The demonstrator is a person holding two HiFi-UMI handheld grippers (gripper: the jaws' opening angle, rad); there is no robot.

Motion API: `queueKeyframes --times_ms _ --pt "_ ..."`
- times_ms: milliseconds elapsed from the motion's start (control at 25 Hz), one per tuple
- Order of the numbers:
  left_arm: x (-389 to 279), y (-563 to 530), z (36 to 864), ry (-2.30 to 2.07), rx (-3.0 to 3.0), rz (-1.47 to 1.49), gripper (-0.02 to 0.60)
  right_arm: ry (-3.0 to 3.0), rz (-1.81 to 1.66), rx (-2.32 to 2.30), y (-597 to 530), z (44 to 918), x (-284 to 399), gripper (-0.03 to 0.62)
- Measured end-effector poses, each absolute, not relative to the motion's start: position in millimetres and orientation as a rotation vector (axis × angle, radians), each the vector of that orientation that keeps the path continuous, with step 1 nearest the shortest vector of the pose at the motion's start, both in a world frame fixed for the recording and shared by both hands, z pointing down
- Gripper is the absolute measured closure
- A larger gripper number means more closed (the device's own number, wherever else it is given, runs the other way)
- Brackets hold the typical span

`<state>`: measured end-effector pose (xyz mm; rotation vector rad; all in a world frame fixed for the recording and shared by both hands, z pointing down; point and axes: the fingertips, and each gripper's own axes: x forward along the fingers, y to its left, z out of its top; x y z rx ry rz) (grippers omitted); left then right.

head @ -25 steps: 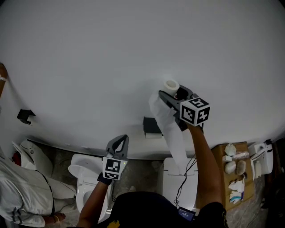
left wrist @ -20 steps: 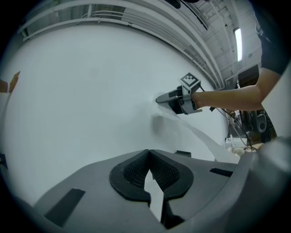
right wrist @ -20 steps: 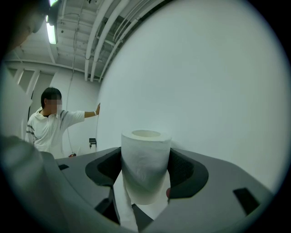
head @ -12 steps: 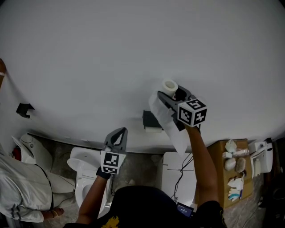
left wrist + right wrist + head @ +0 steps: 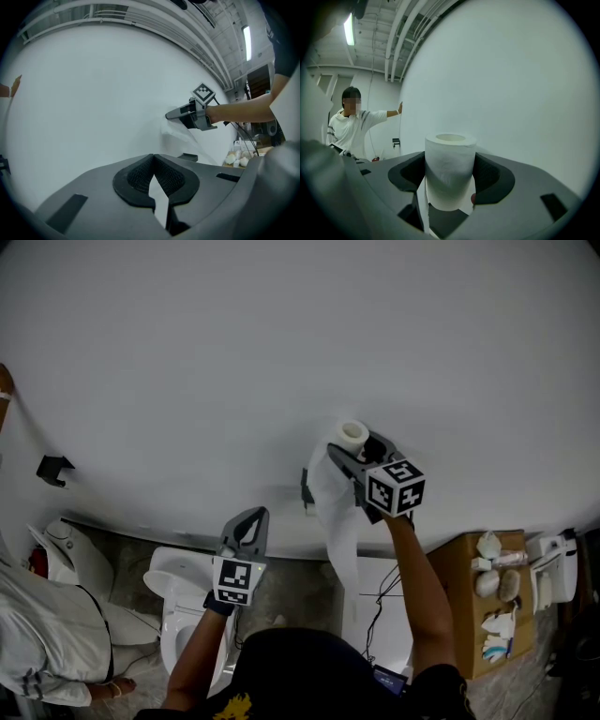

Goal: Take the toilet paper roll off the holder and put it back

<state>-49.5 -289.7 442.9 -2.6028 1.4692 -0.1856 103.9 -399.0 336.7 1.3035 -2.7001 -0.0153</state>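
A white toilet paper roll (image 5: 353,434) stands upright between the jaws of my right gripper (image 5: 354,447), which is shut on it close to the white wall. A long tail of paper (image 5: 338,526) hangs from the roll. It partly covers the dark holder (image 5: 306,491) on the wall just below and left. In the right gripper view the roll (image 5: 450,171) fills the gap between both pads. My left gripper (image 5: 251,516) is lower and to the left, away from the roll, its jaw tips together and nothing in them (image 5: 152,158). From there the right gripper (image 5: 187,114) shows ahead.
A white toilet (image 5: 178,610) sits below the left gripper and a white cistern (image 5: 380,601) below the roll. A cardboard box (image 5: 464,615) with small items stands at the right. A person in a white shirt (image 5: 42,652) is at the far left, near a black wall bracket (image 5: 52,468).
My right gripper has come down along the wall with the roll, and the paper tail now hangs in front of the holder. The left gripper has stayed where it was.
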Motion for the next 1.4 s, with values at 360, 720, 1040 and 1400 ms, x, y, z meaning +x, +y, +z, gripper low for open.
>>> queueKeyframes --times_ms 360,720,1040,1400 --pt "-54.8 -285.9 447.4 1.485 -2.592 -0.197 0.563 -2.664 -0.008 1.338 -400.1 372.8 105.0 0.303" --pt "-62.3 -287.6 449.7 1.491 -2.589 -0.201 0.563 -2.638 0.008 1.368 -405.6 407.9 105.4 0.303" --pt "-63.2 -289.3 452.9 1.488 -2.597 -0.214 0.564 -2.611 -0.012 1.365 -408.1 428.1 102.8 0.303" --pt "-67.4 -286.8 452.8 1.499 -2.601 -0.204 0.564 -2.598 -0.011 1.402 -404.3 445.0 103.3 0.303"
